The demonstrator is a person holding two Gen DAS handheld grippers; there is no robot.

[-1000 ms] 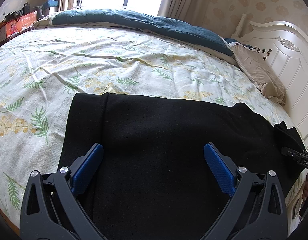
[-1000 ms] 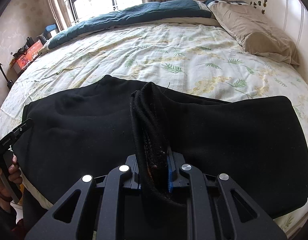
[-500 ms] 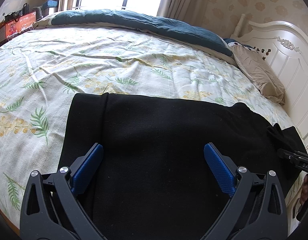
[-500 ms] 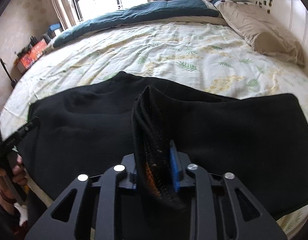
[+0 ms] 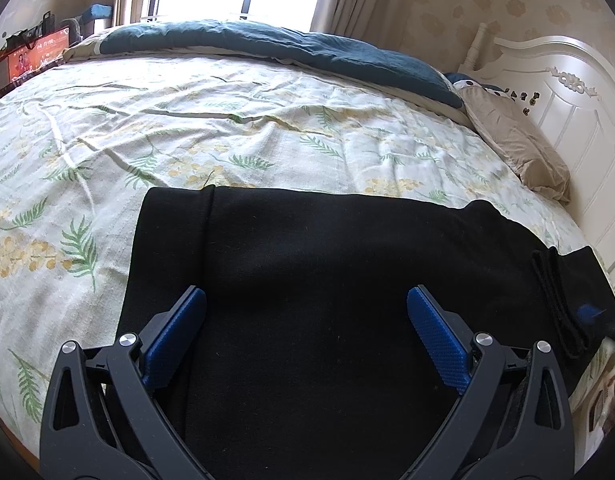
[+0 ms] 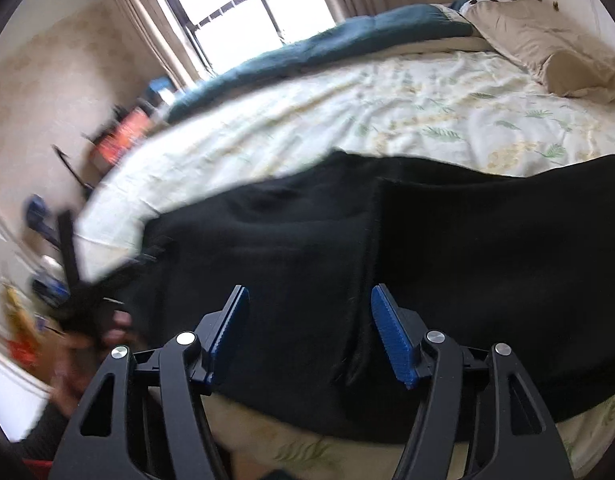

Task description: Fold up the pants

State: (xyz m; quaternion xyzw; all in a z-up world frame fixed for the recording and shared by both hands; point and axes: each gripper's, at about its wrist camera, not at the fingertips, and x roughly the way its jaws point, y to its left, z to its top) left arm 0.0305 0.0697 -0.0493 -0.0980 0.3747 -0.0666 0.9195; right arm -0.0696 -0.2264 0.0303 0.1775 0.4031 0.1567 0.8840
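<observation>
Black pants (image 5: 315,264) lie flat along the near edge of the bed, also in the right wrist view (image 6: 467,248). My left gripper (image 5: 306,308) is open and empty, just above the cloth near its left end. My right gripper (image 6: 310,306) is open over the pants, straddling a fold edge (image 6: 369,240) that lies on the cloth. That fold shows at the far right of the left wrist view (image 5: 555,300). The right wrist view is blurred by motion.
The bed has a leaf-print sheet (image 5: 187,128), a teal duvet (image 5: 267,40) along the far side, a beige pillow (image 5: 515,144) and a white headboard (image 5: 567,92). Boxes and clutter (image 6: 119,136) stand beyond the bed's left end.
My right gripper has opened and let go of the bunched pants fold, which now lies flat. The right gripper has swung left and pulled back. The left gripper has not moved.
</observation>
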